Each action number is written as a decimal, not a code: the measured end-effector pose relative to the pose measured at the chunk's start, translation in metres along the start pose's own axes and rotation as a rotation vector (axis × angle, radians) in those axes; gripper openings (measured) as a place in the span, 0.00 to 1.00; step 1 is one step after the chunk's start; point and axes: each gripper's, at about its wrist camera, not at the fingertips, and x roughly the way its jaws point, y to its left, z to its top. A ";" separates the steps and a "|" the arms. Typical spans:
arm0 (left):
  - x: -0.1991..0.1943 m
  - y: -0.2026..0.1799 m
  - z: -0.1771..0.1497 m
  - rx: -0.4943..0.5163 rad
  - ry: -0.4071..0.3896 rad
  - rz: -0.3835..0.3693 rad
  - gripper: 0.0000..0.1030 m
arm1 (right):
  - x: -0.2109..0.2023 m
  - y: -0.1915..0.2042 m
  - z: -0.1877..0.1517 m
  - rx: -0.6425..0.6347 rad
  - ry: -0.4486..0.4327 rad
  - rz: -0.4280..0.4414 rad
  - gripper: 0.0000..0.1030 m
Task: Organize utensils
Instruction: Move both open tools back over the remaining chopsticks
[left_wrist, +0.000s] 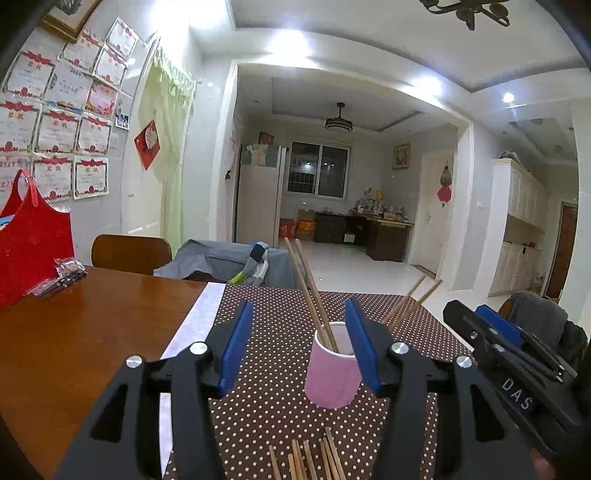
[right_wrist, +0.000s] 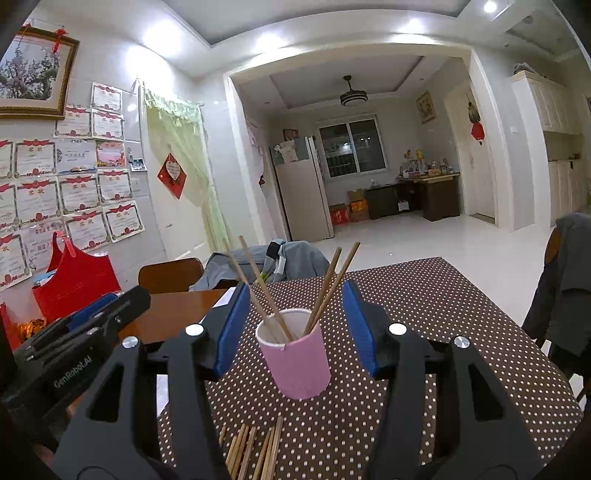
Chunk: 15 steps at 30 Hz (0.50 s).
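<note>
Pink cup upright on dotted mat, four chopsticks fanning above its rim, loose chopsticks just before it, bare mat right of it.

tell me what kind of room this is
Most likely a home dining area: a wooden table with a polka-dot mat, certificates taped to the wall, and a fridge in the room beyond.

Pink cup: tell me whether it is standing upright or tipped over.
Upright. The pink cup stands on its base on the dotted mat, open mouth up, with four chopsticks leaning inside it.
</note>
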 end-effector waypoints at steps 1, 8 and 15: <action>-0.004 -0.001 -0.001 0.008 0.002 0.001 0.51 | -0.004 0.001 0.000 -0.002 0.003 0.002 0.51; -0.027 -0.006 -0.012 0.075 0.045 0.013 0.55 | -0.023 0.007 -0.008 -0.026 0.048 0.017 0.54; -0.023 0.000 -0.032 0.096 0.244 -0.002 0.56 | -0.015 0.008 -0.032 -0.064 0.231 0.025 0.54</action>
